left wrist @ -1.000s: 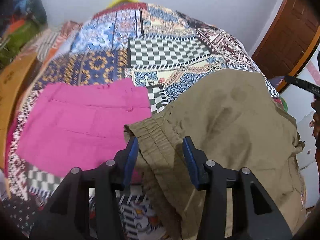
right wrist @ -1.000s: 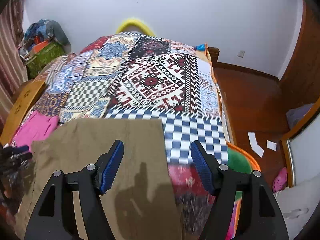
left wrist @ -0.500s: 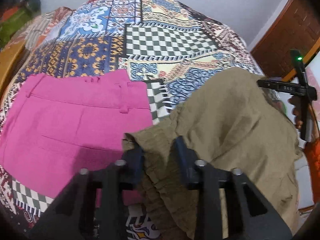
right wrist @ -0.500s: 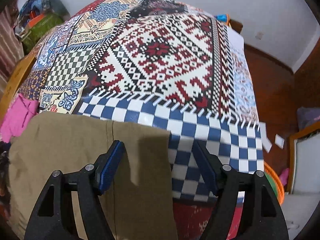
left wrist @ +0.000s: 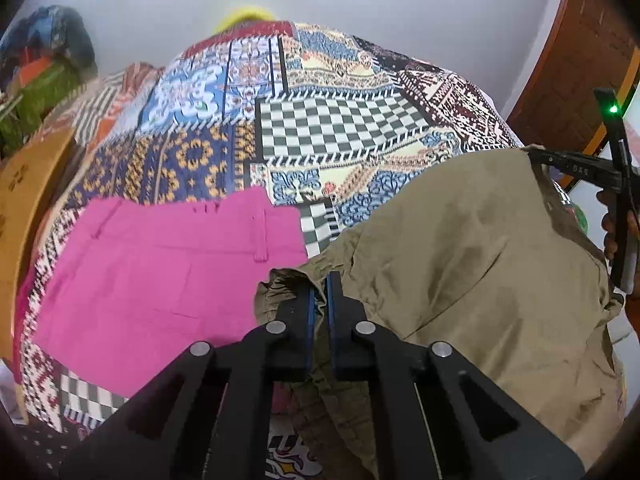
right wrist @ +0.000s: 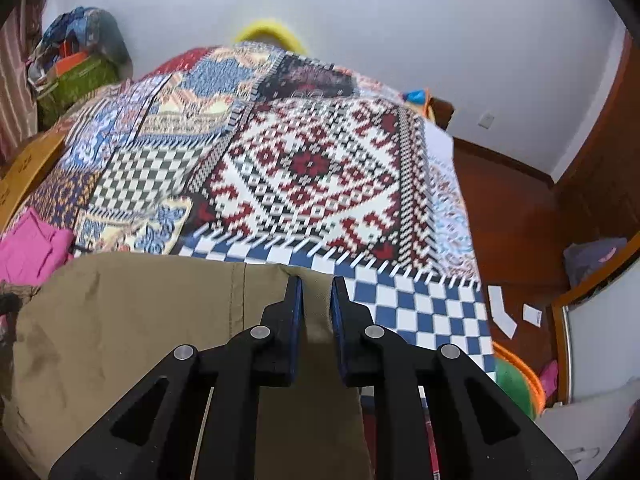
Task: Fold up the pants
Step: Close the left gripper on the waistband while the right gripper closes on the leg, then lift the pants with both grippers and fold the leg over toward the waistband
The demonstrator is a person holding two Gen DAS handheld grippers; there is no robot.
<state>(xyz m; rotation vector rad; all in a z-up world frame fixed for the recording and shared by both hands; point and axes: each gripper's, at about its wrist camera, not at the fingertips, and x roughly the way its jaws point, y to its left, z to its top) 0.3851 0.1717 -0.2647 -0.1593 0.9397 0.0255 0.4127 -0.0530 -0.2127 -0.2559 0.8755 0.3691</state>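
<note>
Olive-brown pants lie on the patterned bed quilt. My left gripper is shut on their gathered elastic waistband, at the corner next to the pink garment. In the right wrist view my right gripper is shut on the far right corner of the same olive pants, with cloth pinched between the blue pads. The right gripper also shows at the far right of the left wrist view, on the pants' far edge.
A folded pink garment lies on the quilt left of the olive pants. A wooden bed rail runs along the left. An orange and green basket and scraps of paper are on the wooden floor at the right.
Both grippers were open over the pants one second ago. Both have closed on the cloth: the left on the waistband, the right on the far corner.
</note>
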